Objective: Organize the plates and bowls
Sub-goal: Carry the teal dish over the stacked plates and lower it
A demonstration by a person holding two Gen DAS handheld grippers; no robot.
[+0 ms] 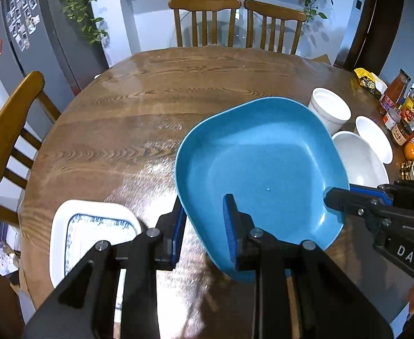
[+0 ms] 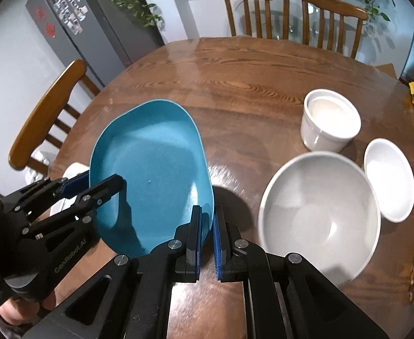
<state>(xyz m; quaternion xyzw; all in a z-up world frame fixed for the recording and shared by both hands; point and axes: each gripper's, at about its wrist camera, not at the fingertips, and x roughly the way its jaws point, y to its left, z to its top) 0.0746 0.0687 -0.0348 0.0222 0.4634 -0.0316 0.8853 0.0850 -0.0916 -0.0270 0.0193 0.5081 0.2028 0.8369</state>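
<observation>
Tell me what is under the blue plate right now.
The blue plate is held up, tilted, by both grippers' fingers on its rim. Under it only bare wooden table and the plate's shadow show. The part directly beneath stays hidden by the plate.

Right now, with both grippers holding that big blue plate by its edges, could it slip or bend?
The big blue plate probably stays stiff: its shape looks unbent though only the left gripper and right gripper pinch its rim. Its smooth, slightly shiny surface could be slippery. It hangs tilted above the wooden table, so a slip might chip it.
</observation>
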